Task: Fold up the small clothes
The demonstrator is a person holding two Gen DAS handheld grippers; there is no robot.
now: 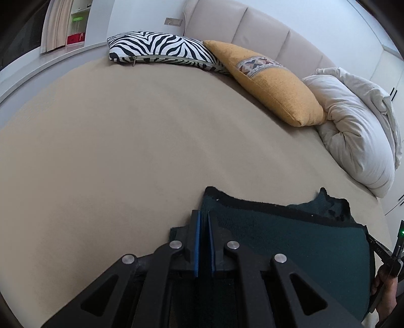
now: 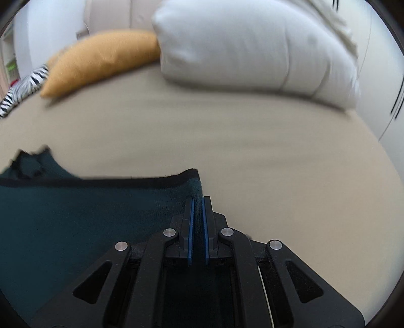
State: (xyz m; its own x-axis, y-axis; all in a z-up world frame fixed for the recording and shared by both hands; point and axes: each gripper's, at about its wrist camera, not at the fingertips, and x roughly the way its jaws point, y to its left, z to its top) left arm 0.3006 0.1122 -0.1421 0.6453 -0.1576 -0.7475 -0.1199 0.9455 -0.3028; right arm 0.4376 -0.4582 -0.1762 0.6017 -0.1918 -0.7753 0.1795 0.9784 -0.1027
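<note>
Left wrist view first. The left gripper (image 1: 204,214) with its black fingers and blue pads is pinched down on the near left corner of a dark teal knit garment with a black trimmed edge (image 1: 290,234). The cloth runs right between the pads, so there's basically no gap. The garment stretches off to the right across the flat beige bedsheet (image 1: 113,151), and its far edge looks lifted a bit, with a crumpled bit sticking up at the far right. At the right edge of the frame you can just catch the right gripper (image 1: 378,248) and the person's hand (image 1: 385,282) holding it, up against the other end of the cloth. Along the padded beige headboard (image 1: 252,22) sit a flat zebra-print cushion (image 1: 161,48), a mustard yellow cushion with a patterned band (image 1: 272,85) overlapping it, and a bunched white duvet (image 1: 353,121) touching the yellow one.

Right wrist view, kinda blurry. Same deal here: the right gripper (image 2: 198,199) is clamped on the right corner of the teal garment (image 2: 88,209), fabric sandwiched between the blue pads. The cloth spreads out to the left over the sheet (image 2: 277,151), black trim along the far edge. The white duvet (image 2: 252,45) fills the top, yellow cushion (image 2: 101,58) just left of it and touching, and a sliver of the zebra cushion (image 2: 22,90) at the far left.
</note>
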